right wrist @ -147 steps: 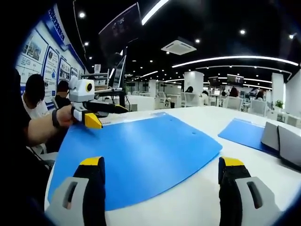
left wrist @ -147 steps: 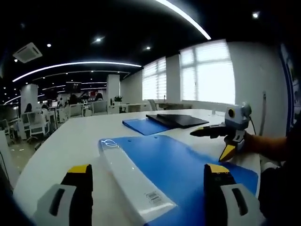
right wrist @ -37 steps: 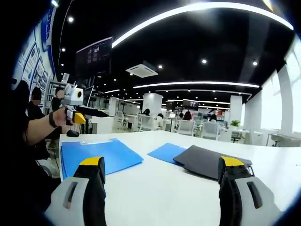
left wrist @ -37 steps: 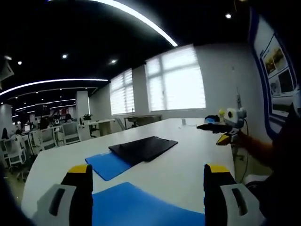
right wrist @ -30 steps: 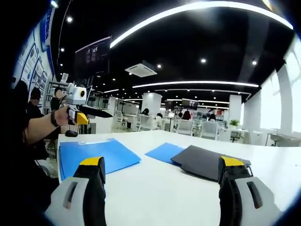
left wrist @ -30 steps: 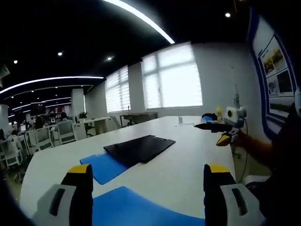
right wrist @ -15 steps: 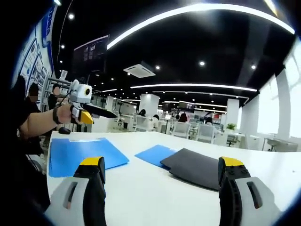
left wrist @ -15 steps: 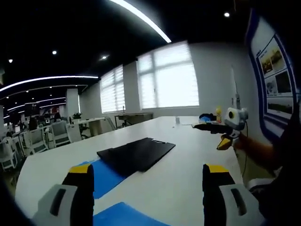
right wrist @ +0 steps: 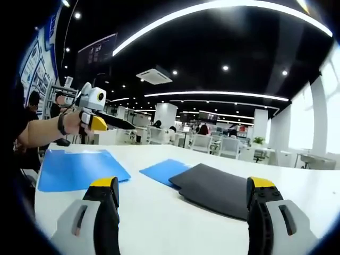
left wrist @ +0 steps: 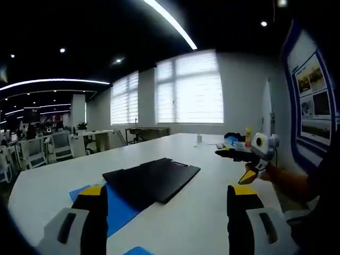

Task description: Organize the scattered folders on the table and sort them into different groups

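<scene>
Left gripper view, left to right: white office chairs and desks point(left wrist: 32, 151) in the background; small blue flat folder point(left wrist: 114, 210) on the long white table point(left wrist: 202, 202), partly under the left gripper point(left wrist: 166, 212), jaws wide apart, nothing held. Flat black folder point(left wrist: 151, 179) lying over the small blue folder's far edge. Bright shuttered windows point(left wrist: 188, 90) behind. Right gripper point(left wrist: 241, 166) in a hand at the right, raised over the table, nothing seen in its jaws. Wall posters point(left wrist: 311, 87) at far right.

Right gripper view, left to right: left gripper point(right wrist: 109, 125) held up in a hand, above the table. Large blue flat folder point(right wrist: 74, 169) on the white table point(right wrist: 175, 228), well apart from the rest. Small blue folder point(right wrist: 162, 170) next, touching the black folder point(right wrist: 223, 191) overlapping it. Right gripper point(right wrist: 181, 215) in foreground, jaws spread wide, empty. White chairs point(right wrist: 212, 143) beyond.
</scene>
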A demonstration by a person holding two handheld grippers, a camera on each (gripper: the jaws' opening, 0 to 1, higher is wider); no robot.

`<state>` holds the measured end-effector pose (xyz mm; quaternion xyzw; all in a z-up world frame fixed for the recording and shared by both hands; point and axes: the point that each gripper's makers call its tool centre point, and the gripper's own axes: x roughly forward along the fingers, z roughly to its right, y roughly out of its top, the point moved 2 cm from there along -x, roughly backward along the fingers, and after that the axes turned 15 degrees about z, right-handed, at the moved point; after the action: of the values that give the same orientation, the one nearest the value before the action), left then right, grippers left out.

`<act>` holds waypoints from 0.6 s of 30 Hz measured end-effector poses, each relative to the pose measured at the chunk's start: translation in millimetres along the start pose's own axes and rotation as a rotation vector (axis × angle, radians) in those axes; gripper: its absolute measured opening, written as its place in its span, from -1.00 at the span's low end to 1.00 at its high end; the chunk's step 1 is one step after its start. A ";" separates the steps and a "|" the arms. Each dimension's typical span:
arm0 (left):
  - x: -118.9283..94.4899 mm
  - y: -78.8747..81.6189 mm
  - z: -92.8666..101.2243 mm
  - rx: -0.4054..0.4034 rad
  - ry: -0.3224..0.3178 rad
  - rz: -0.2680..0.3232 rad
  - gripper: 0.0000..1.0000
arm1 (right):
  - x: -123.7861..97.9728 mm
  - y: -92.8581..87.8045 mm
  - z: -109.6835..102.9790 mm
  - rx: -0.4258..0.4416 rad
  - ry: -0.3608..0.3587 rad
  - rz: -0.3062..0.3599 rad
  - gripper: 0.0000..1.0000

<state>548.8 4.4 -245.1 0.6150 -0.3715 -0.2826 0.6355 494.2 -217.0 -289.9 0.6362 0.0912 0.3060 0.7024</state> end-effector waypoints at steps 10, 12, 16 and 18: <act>20.6 -9.3 -7.7 -0.017 -0.010 -0.002 0.86 | 17.2 -8.8 39.2 -0.010 -0.043 -0.004 0.97; 24.8 -12.4 -9.4 -0.015 -0.011 -0.012 0.85 | 20.2 -11.5 46.9 -0.016 -0.054 -0.006 0.97; 36.5 -21.5 -13.6 -0.026 -0.016 -0.032 0.85 | 28.0 -25.1 70.7 -0.014 -0.092 -0.018 0.97; 41.0 -25.0 -15.8 -0.042 -0.013 -0.036 0.84 | 29.2 -33.5 78.6 -0.014 -0.103 -0.041 0.97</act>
<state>587.3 -22.2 -264.2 0.6060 -0.3587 -0.3058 0.6408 568.7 -267.0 -300.4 0.6442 0.0659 0.2593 0.7166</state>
